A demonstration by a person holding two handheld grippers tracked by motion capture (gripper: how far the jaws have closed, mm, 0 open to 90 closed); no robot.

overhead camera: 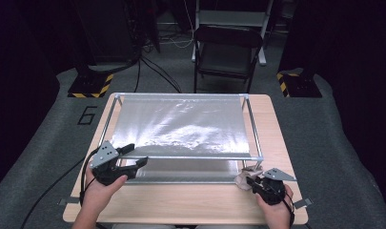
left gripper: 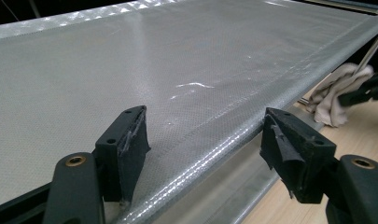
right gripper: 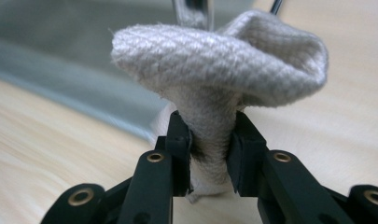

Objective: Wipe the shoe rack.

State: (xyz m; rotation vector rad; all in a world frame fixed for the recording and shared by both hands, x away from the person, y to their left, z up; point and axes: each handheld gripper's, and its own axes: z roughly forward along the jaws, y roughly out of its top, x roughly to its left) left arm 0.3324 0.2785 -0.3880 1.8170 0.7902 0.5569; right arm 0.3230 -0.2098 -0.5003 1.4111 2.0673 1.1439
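At the near edge of a wooden table [overhead camera: 190,200], a person works two hand-held grippers beside a metal frame [overhead camera: 255,143] stretched with a clear plastic sheet [overhead camera: 181,126].

From above, the left gripper [overhead camera: 133,160] sits at the frame's near-left corner and the right gripper [overhead camera: 250,180] at its near-right corner, where a crumpled beige cloth [overhead camera: 243,177] lies on the tabletop. Its own camera gives what the overhead cannot: the left gripper [left gripper: 203,140] stands wide open, one jaw over the sheet [left gripper: 130,60], the other off its near edge, neither pressing on it. Close up, the right gripper [right gripper: 210,140] has its jaws pinched tight on a bunched fold of the cloth [right gripper: 219,60], just above the tabletop.
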